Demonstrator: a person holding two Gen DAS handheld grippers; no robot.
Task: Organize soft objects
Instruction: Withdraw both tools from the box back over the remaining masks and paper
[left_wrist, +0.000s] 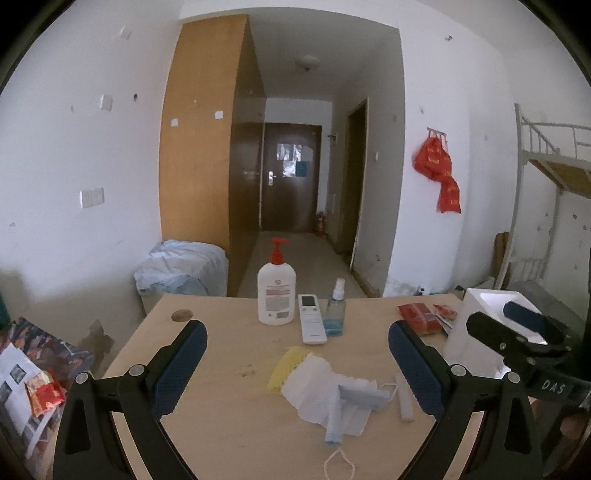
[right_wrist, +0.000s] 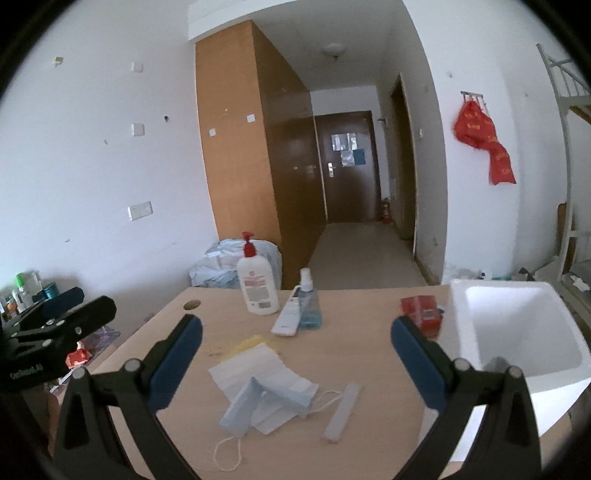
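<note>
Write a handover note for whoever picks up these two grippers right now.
Left gripper: open, empty, above the desk.
Right gripper: open, empty, likewise.
Face masks, white tissue and yellow cloth lie in a loose pile at mid-desk.
White foam box at the desk's right edge looks empty.
Done: nothing visibly sorted.
Left: probably move the soft items into the box.

We see a small pile of soft things in the middle of the wooden table (left_wrist: 229, 424). A blue face mask (left_wrist: 354, 400) lies folded on top, and its white ear loop (left_wrist: 340, 463) curls toward the near edge. Under it lies a white paper tissue (left_wrist: 314, 384), flat and a bit crumpled. A yellow cloth (left_wrist: 286, 365) peeks out at the far left side of the tissue. On the right stands an open white foam box (right_wrist: 517, 332), and we see nothing inside it.
</note>
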